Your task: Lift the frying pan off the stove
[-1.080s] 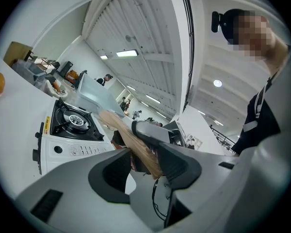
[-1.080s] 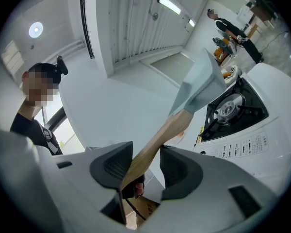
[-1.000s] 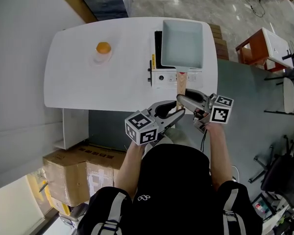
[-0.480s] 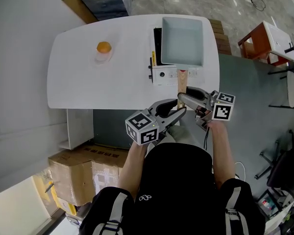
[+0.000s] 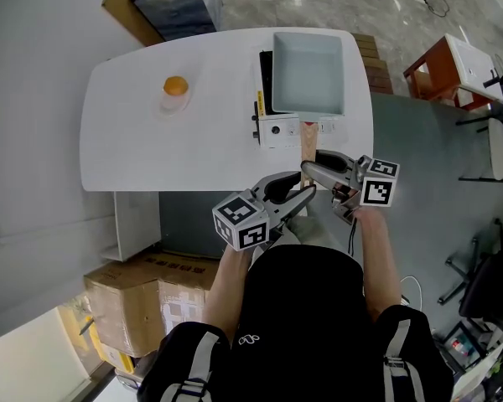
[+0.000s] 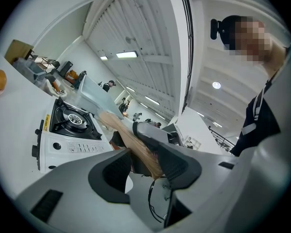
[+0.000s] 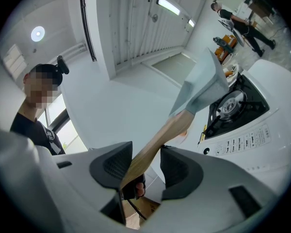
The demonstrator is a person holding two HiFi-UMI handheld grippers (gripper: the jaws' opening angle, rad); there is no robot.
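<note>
The frying pan (image 5: 308, 72) sits over the stove (image 5: 277, 130) on the white table (image 5: 151, 149), its wooden handle (image 5: 308, 145) pointing back towards the person. The handle's end lies between the wide-spread jaws of both the left gripper (image 5: 302, 184) and the right gripper (image 5: 312, 162), and neither clamps it.

No legible text anywhere. Gas stove (image 5: 278, 130): yellow label (image 5: 261, 105) on its left edge and printed rows on the control panel (image 7: 247, 141), both too small to read. Black shirt (image 5: 302, 308): small white logo (image 5: 246, 339), no letters. Marker cube (image 5: 241, 222) and second marker cube (image 5: 377, 187): square codes only.
</note>
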